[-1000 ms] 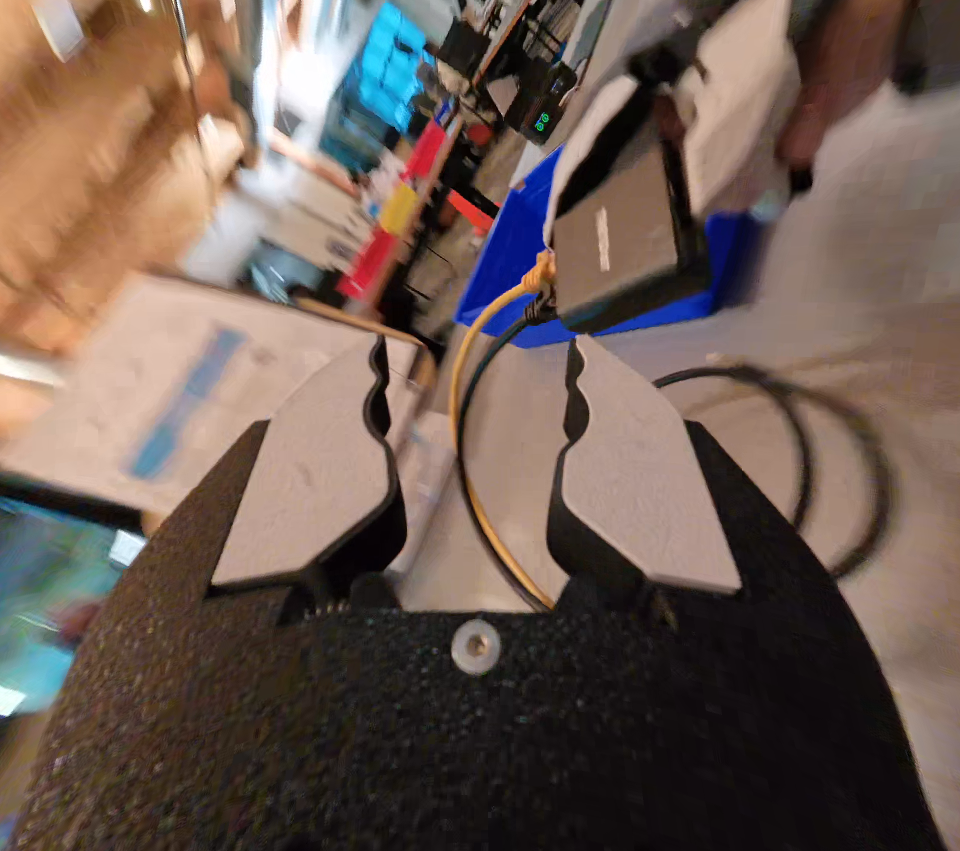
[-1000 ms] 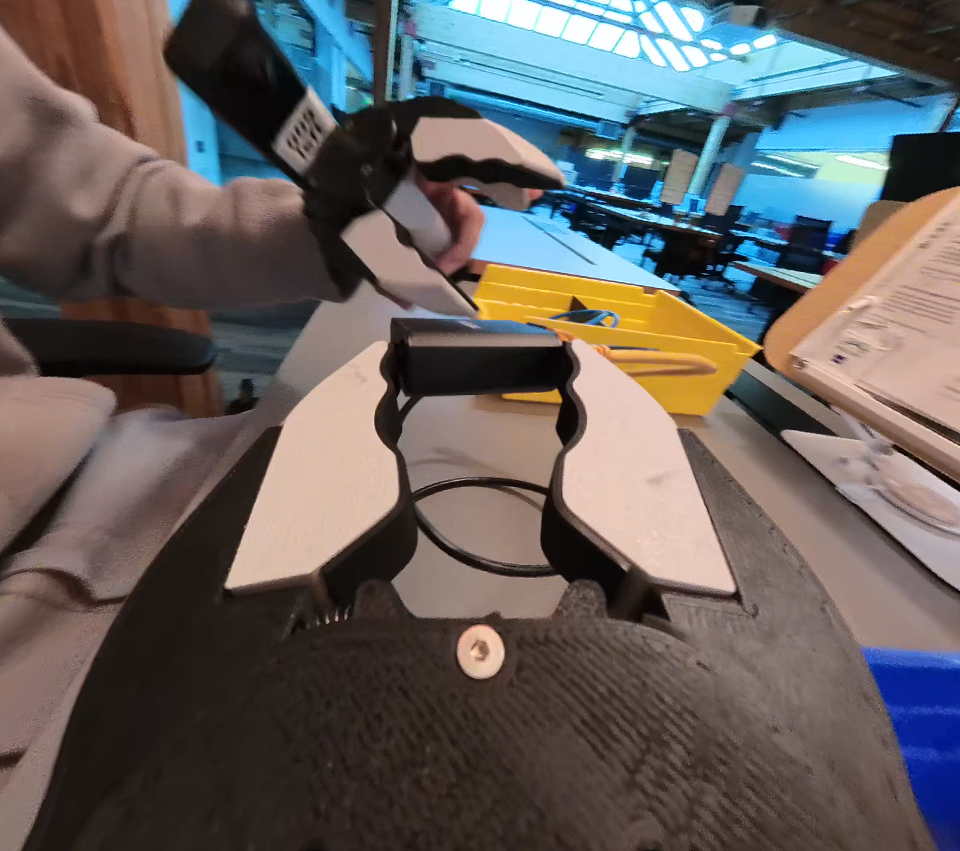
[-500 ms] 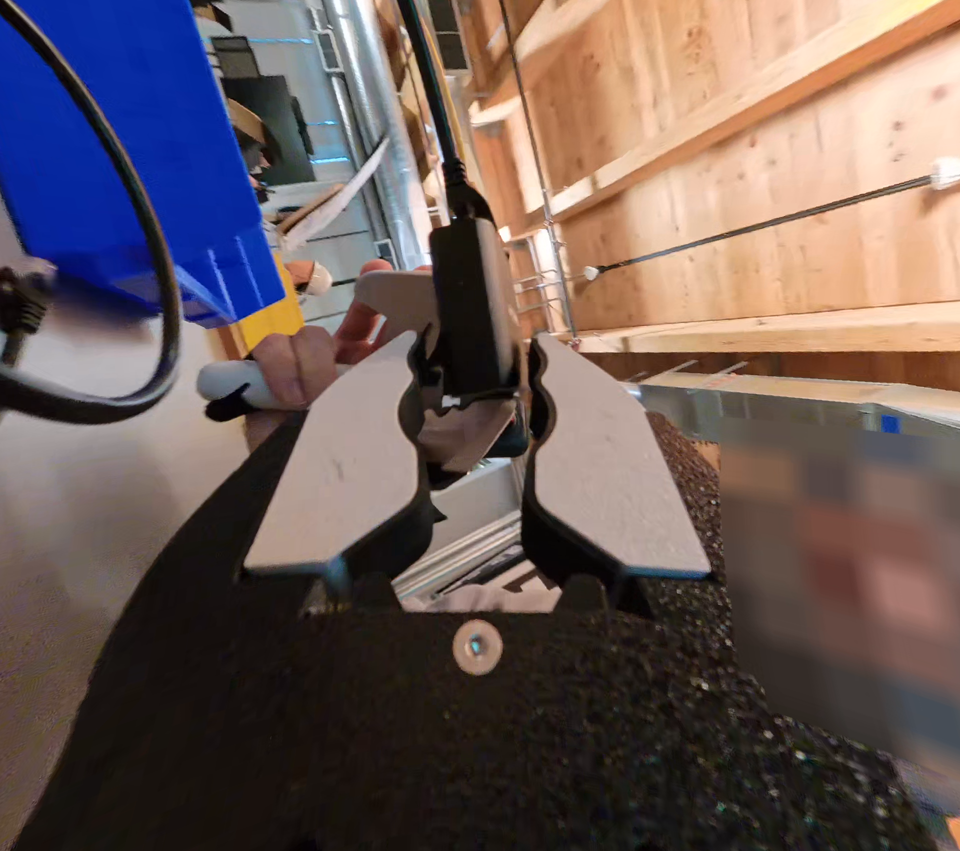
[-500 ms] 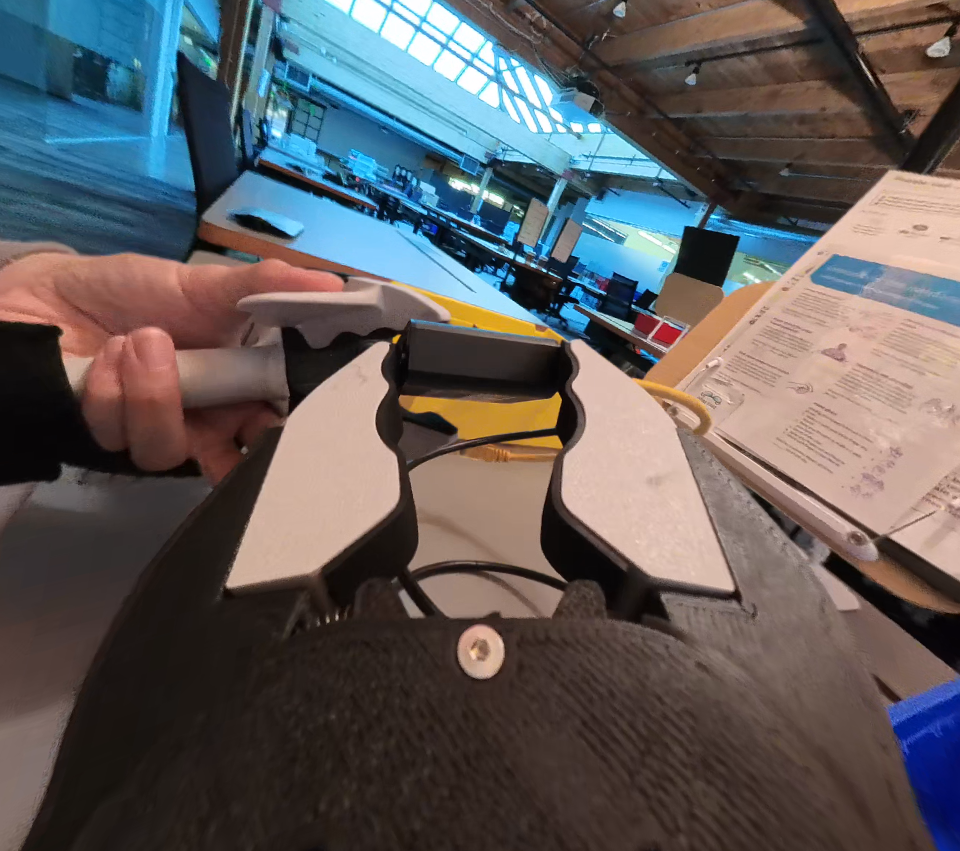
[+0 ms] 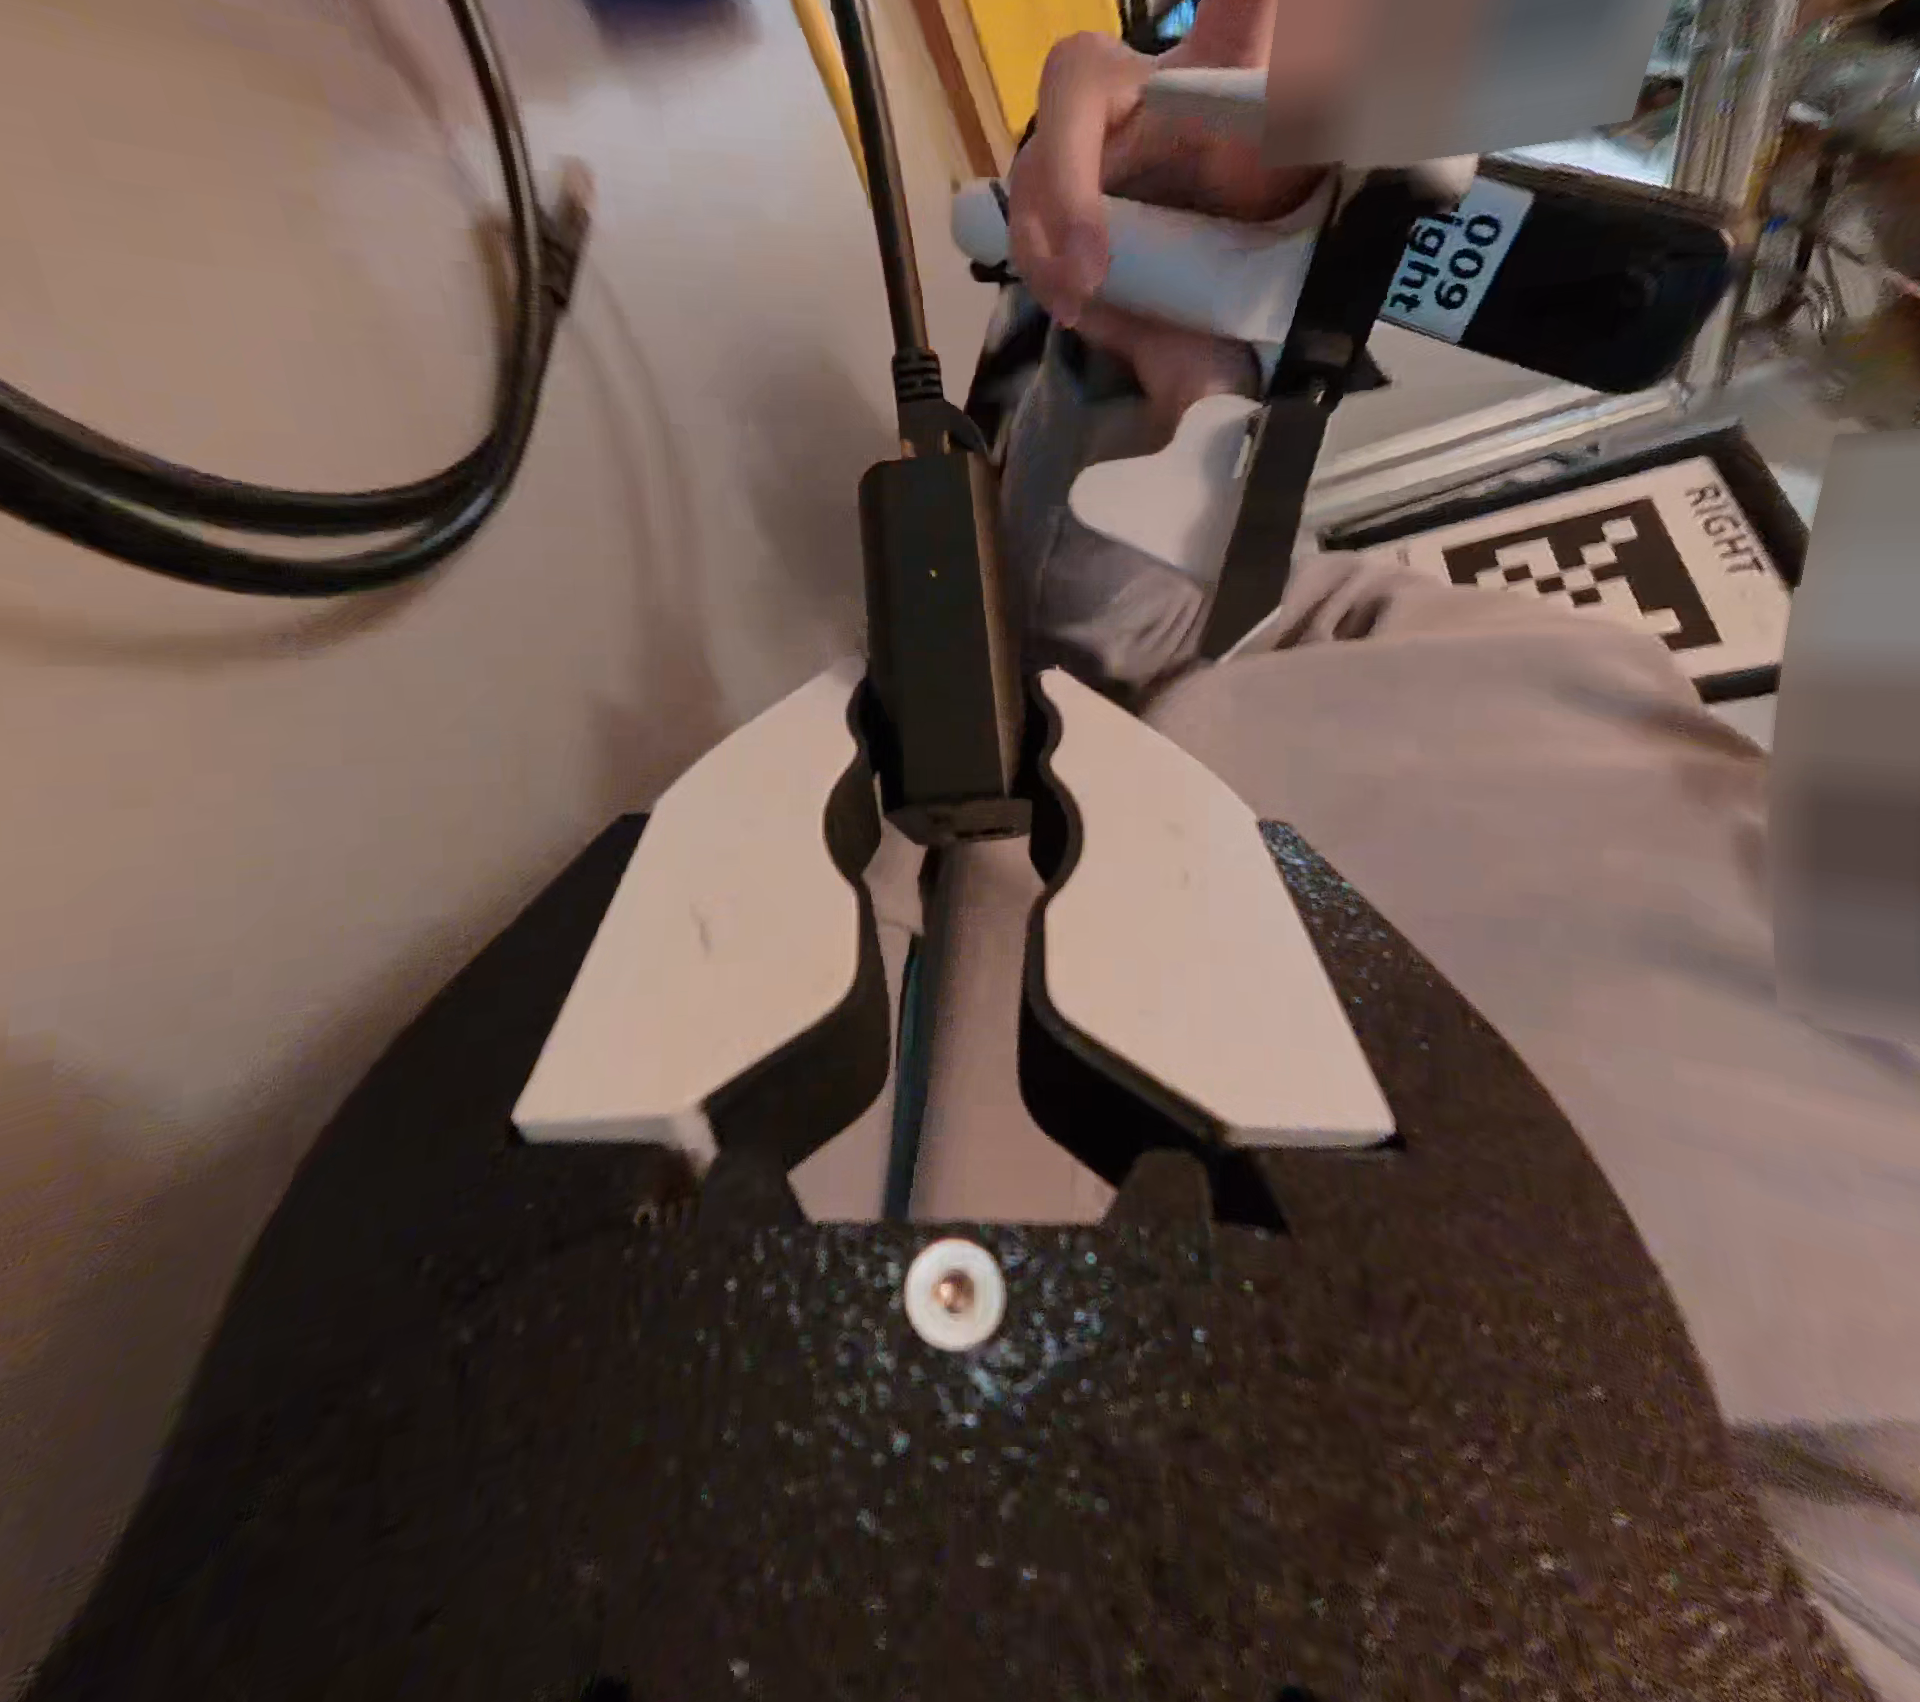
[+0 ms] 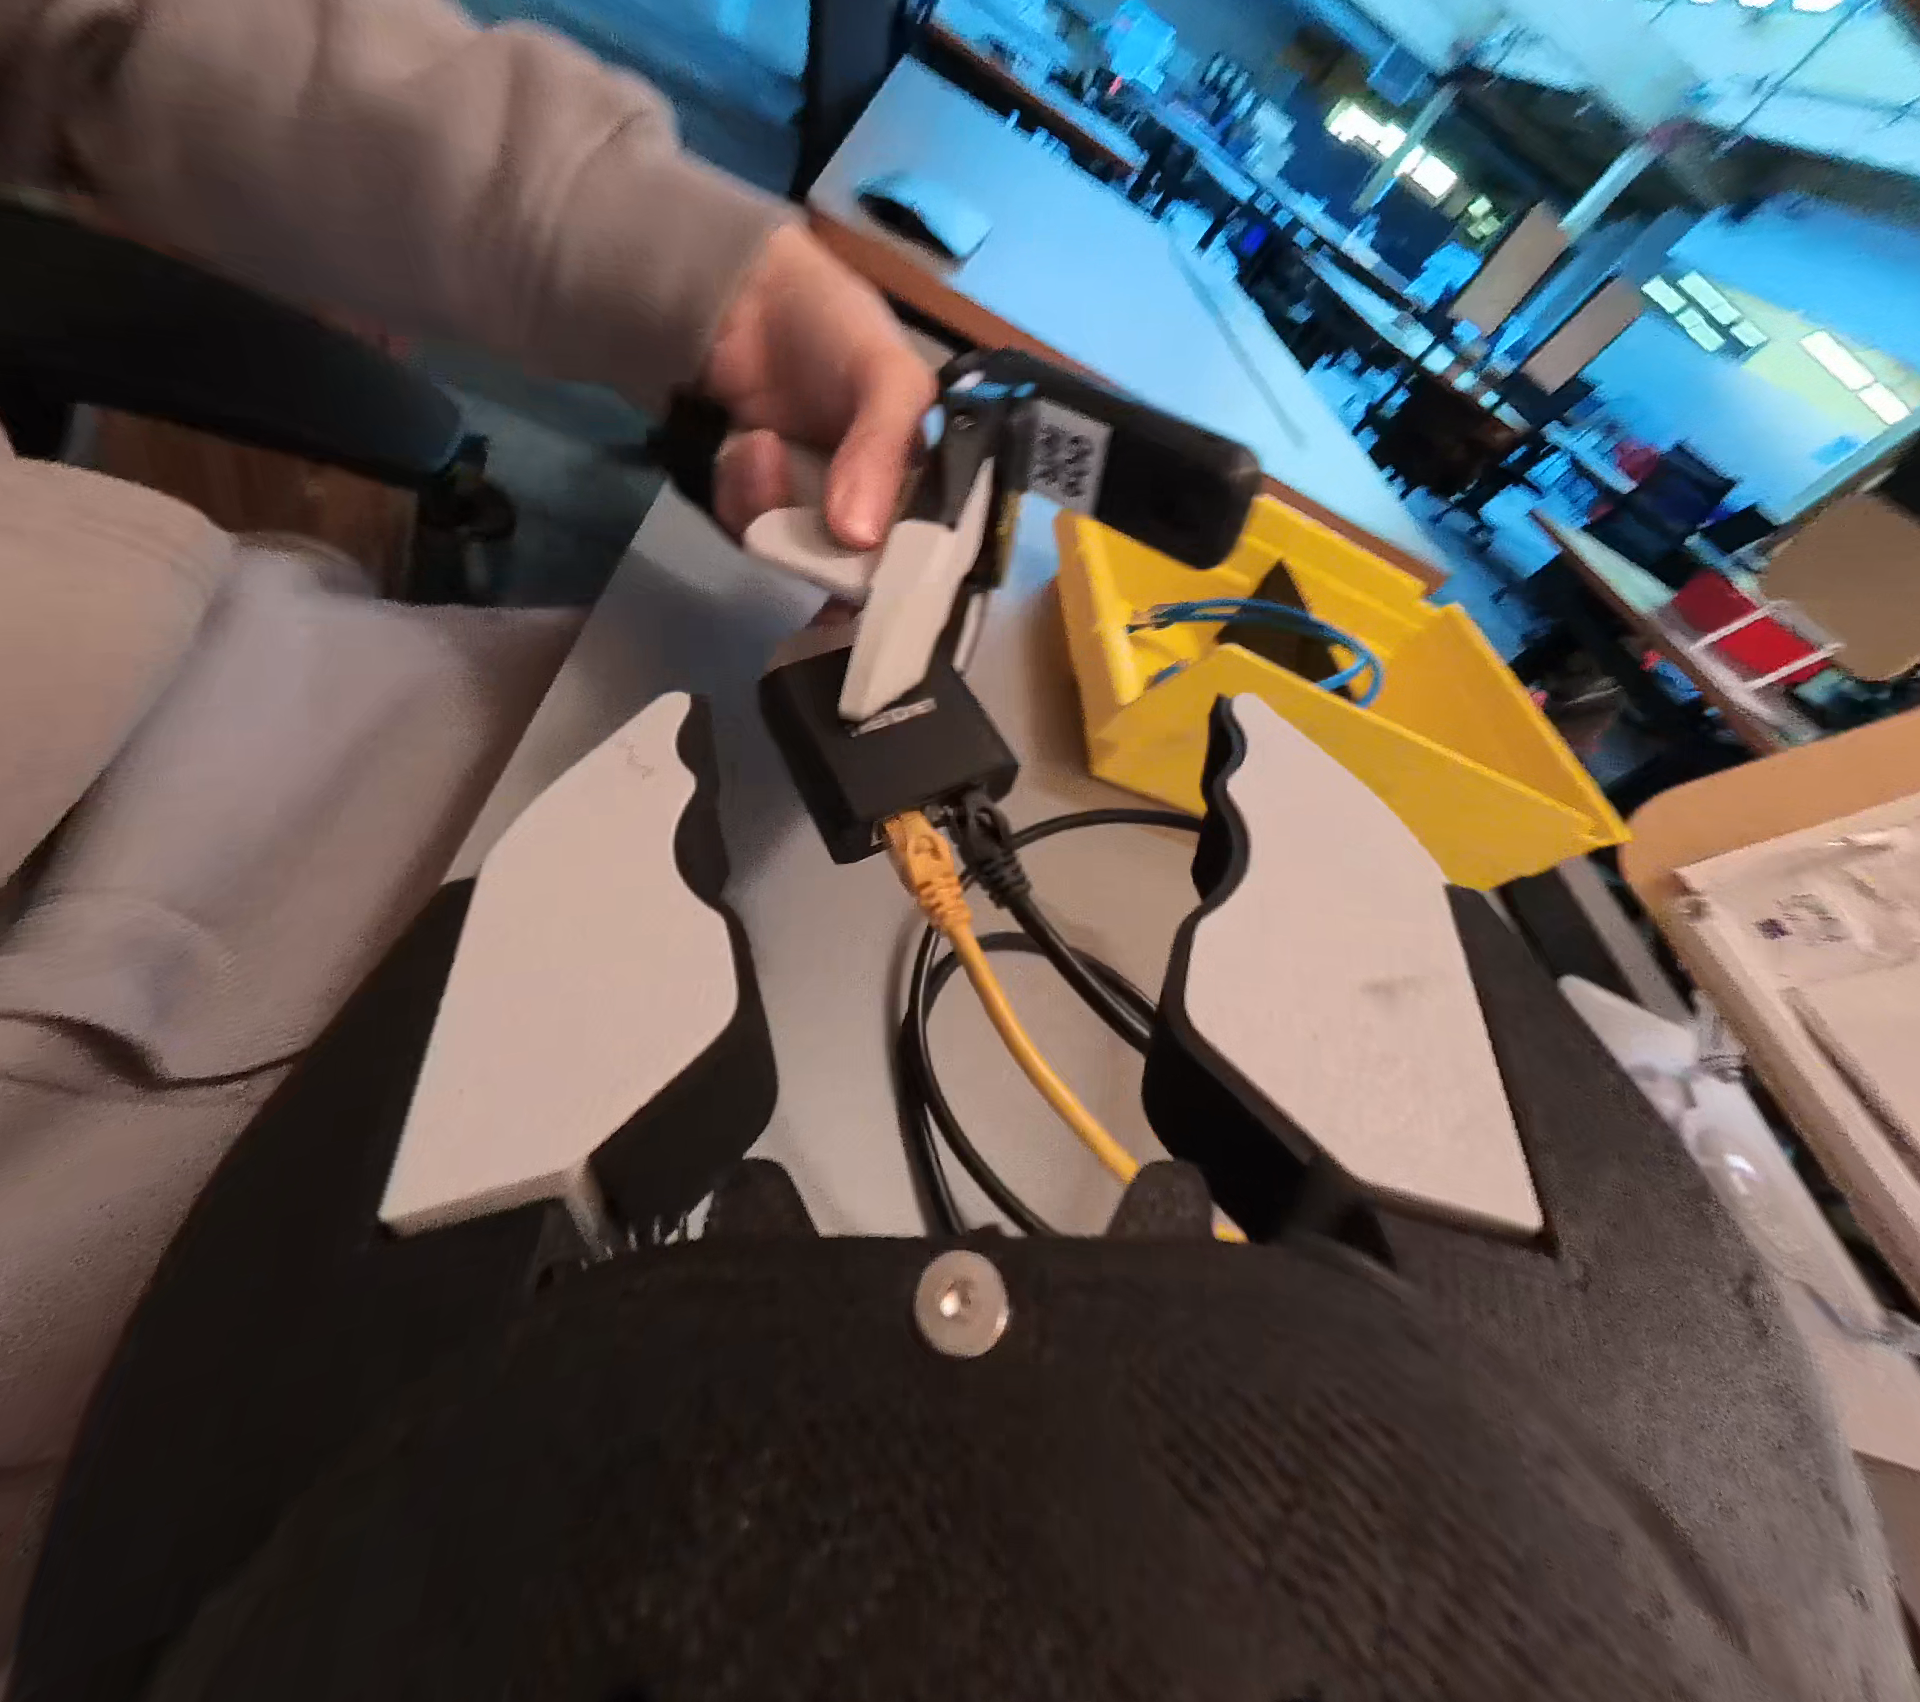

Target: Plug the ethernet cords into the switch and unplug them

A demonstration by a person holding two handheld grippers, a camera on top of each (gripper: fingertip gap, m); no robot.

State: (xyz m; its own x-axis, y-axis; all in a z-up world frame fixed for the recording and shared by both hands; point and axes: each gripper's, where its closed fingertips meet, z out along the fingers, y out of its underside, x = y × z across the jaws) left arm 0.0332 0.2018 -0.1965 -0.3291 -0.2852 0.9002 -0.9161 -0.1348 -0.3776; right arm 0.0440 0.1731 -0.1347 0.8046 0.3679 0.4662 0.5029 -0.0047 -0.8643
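**Switch steadied for unplugging.**
On the table [image 6: 831, 946] beside the yellow bin [image 6: 1351, 738], we pinch the switch [image 5: 935, 634] in the left gripper [image 5: 951, 759], apparently bracing it against pulls; the right gripper [image 6: 966, 821], jaws spread and empty, faces the yellow cord [image 6: 935, 873] and black cord [image 6: 987, 852], both plugged into the switch's near edge.

White sticker [image 5: 1446, 279] on camera, lettered; square-code card [image 5: 1600, 572], lettered.

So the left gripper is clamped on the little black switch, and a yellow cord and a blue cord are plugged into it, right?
Nearly. The left gripper does clamp the switch, but the cords plugged in are a yellow cord and a black cord, as the right wrist view shows.
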